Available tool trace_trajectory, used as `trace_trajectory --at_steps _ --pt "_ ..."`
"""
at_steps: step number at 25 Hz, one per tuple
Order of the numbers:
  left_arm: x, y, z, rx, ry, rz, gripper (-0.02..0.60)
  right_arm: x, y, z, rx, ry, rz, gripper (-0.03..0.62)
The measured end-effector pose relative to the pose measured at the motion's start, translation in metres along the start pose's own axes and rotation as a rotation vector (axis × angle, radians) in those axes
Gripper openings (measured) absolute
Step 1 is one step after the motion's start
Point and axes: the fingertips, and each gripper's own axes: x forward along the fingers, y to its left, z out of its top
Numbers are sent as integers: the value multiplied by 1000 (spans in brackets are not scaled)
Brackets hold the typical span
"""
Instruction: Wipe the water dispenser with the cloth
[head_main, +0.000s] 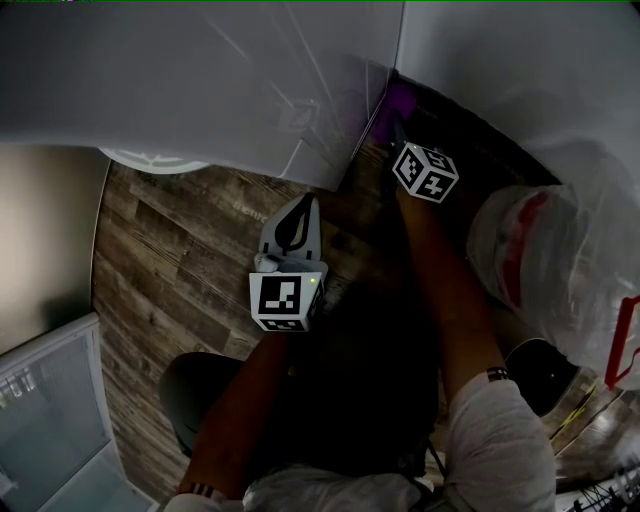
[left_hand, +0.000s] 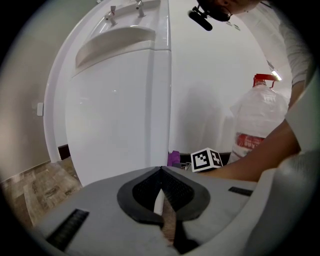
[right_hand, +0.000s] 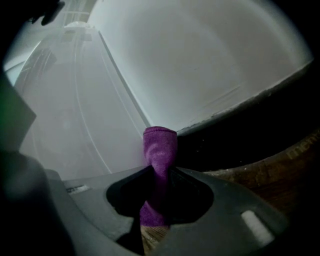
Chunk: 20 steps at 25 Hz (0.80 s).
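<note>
Purple cloth (right_hand: 160, 150) is clamped between the right gripper's (right_hand: 159, 172) fingers, its tip poking out beyond them, low by the white water dispenser (right_hand: 75, 100) where it meets the wall. Left gripper (left_hand: 161, 172) hovers facing the dispenser's front, fingers pressed together on nothing.

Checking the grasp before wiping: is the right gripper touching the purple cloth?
Touching. The right gripper view shows the right gripper shut on the purple cloth, with the fabric pinched between its jaws and its end sticking out beyond them.
</note>
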Motion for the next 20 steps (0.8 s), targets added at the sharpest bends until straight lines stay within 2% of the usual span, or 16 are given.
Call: trace_trajectory --at_steps 6,10,16,20 --pt "-3 -4 0 5 -6 -8 -2 -7 3 2 -9 0 22 86" --pt "-3 -11 1 14 -12 -27 -2 -16 15 12 -43 -13 68 86" --pt "1 -37 12 79 -46 -114 -2 -41 57 40 -184 -69 196 86" --pt "8 -57 24 102 -78 -174 -2 -57 77 57 -265 -100 242 86"
